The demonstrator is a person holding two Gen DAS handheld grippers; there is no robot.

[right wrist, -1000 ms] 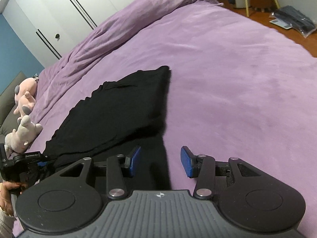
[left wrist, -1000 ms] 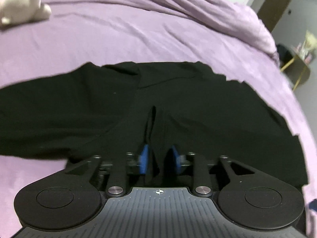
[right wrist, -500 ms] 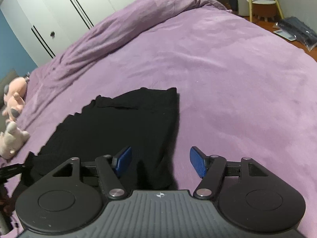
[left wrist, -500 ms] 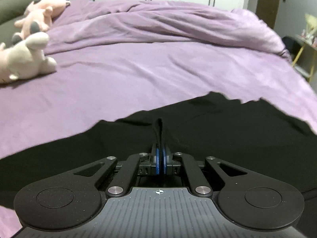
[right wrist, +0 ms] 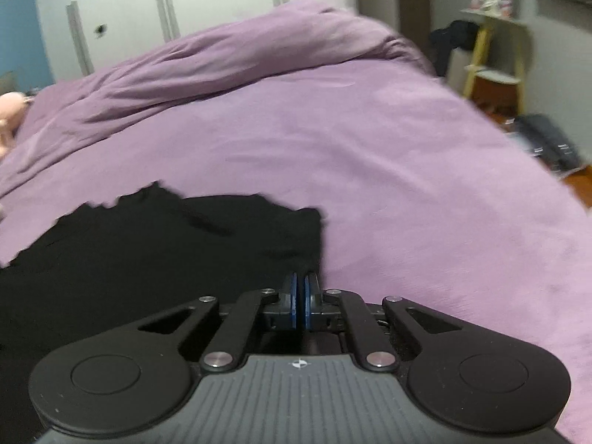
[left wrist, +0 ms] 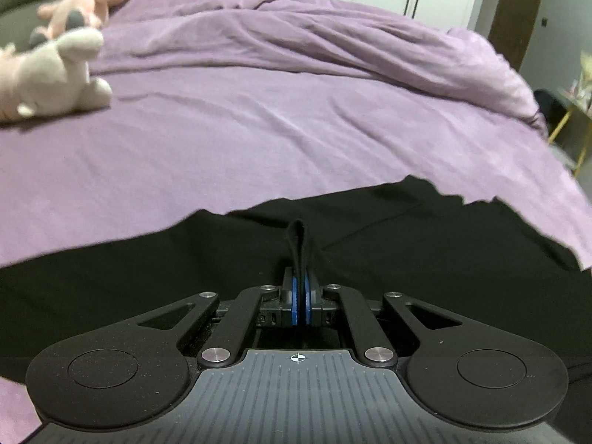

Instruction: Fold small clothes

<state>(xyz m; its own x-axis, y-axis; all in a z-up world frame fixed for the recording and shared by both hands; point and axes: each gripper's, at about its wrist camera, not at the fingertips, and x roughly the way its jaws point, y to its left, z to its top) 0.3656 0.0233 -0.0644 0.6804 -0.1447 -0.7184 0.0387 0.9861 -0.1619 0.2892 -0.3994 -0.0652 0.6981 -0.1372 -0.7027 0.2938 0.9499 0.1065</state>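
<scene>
- Now we have both tools pinched onto the black garment [left wrist: 425, 259], which lies spread on the purple bed cover [left wrist: 281, 140] towards its near edge, well apart from the bunched duvet [left wrist: 333, 37] along the far edge.
- Our left gripper [left wrist: 300, 298] has its jaws pressed together on a raised ridge of black fabric; a narrow loop of cloth stands up just beyond the blue pads [left wrist: 294, 301], so we judge the bite to be firm.
- Our right gripper [right wrist: 300, 301] has just been closing, and its jaws now meet at the garment's right-hand edge [right wrist: 314, 255]. Dark cloth runs into the pads, so we read it as gripped, though blur keeps us from seeing how much cloth is caught.
- We take it that the two pinches sit apart along the near hem so that the cloth can be lifted evenly and carried over itself for a fold, without one side sagging.
- The garment's long axis seems to run across the bed, left to right in both wrist views, with its ragged far hem [left wrist: 444, 192] facing the duvet and the near hem under our tools.
- Its right-hand end finishes short of the bed's right edge, leaving bare cover beside it.
- The plush toys [left wrist: 51, 74] sit at the far left corner, clear of the cloth, so they should not hinder a fold.
</scene>
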